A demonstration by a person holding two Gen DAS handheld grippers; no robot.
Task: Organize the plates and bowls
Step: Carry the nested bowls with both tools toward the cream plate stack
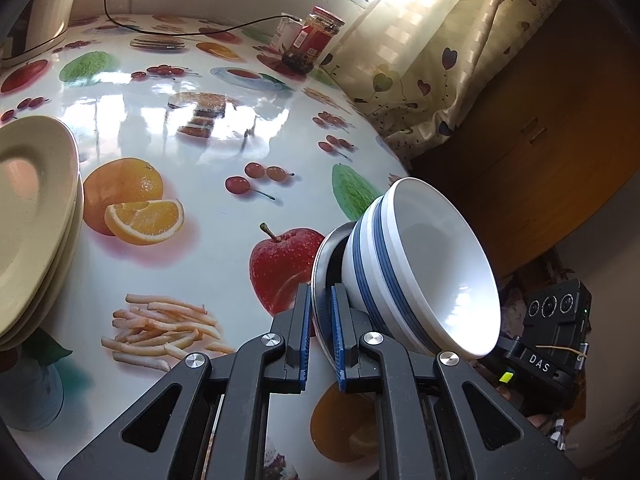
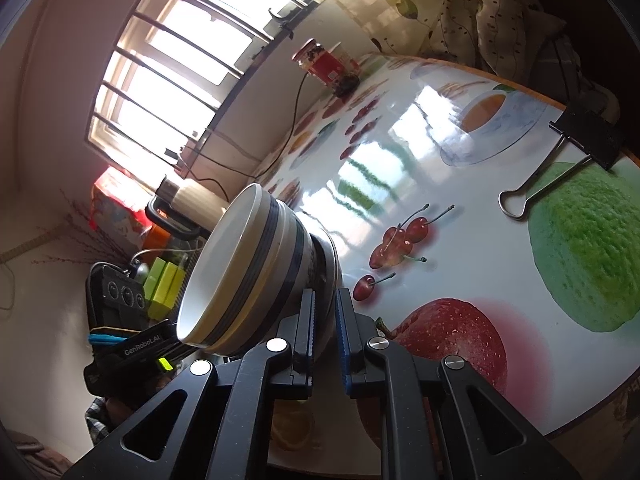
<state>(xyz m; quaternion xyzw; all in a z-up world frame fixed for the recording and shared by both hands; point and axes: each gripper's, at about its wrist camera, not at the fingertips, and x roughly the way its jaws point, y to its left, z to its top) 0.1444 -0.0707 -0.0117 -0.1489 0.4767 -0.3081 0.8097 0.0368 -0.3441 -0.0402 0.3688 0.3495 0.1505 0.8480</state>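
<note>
Stacked white bowls with blue stripes (image 1: 404,264) (image 2: 244,268) sit tilted in a steel dish (image 1: 321,256) (image 2: 331,256), lifted above the fruit-print table (image 1: 224,140) (image 2: 460,240). My left gripper (image 1: 321,294) is shut on the dish's rim from one side. On the opposite side of the rim, my right gripper (image 2: 325,294) is shut as well. Each view shows the other gripper's camera housing (image 1: 556,320) (image 2: 120,308) beyond the bowls. A stack of cream plates (image 1: 32,216) rests on the table at the left of the left wrist view.
A red-labelled jar (image 1: 320,36) (image 2: 324,62) and a black cable (image 1: 168,32) lie at the table's far side, near a barred window (image 2: 180,60). A white appliance (image 1: 44,8) stands far left. A binder clip (image 2: 560,168) grips the table edge. A curtain (image 1: 420,60) and a wooden cabinet (image 1: 540,140) are beyond.
</note>
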